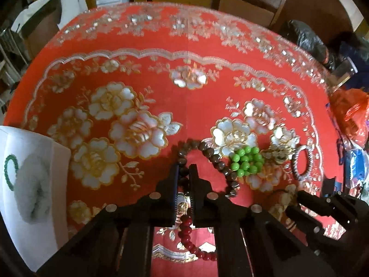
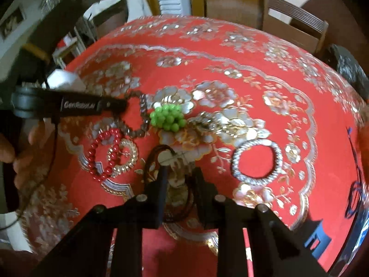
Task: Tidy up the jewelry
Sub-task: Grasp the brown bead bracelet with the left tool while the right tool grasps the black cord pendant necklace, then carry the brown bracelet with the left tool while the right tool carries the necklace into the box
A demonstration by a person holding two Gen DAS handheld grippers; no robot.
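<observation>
Several pieces of jewelry lie scattered on the red flowered tablecloth (image 1: 147,73), and I am guiding two handheld grippers over them; the left gripper (image 1: 183,173) has its jaws drawn nearly together around a strand of the brown bead bracelet (image 1: 214,155), which loops away ahead and to the right of the fingertips; I judge the grip is on that strand, though the beads between the jaws are partly hidden; just under the same jaws lie a red bead bracelet (image 1: 188,235) and a gold ring-shaped bracelet (image 2: 125,157), so the lift should go straight up and slowly, to avoid dragging those two along; a cluster of green beads (image 1: 246,161) sits just beside the brown loop, close enough to snag, so I would watch that side; a white box (image 1: 30,184) at the left edge of the left view, with a green bead ring already in it, looks like the place to carry the bracelet; the right gripper (image 2: 181,173) hovers with jaws apart over a dark cord with a pale round pendant (image 2: 167,158), holding nothing; a silver twisted bangle (image 2: 257,159) lies well to its right; I would keep the right side out of the way until the left clears the pile.
</observation>
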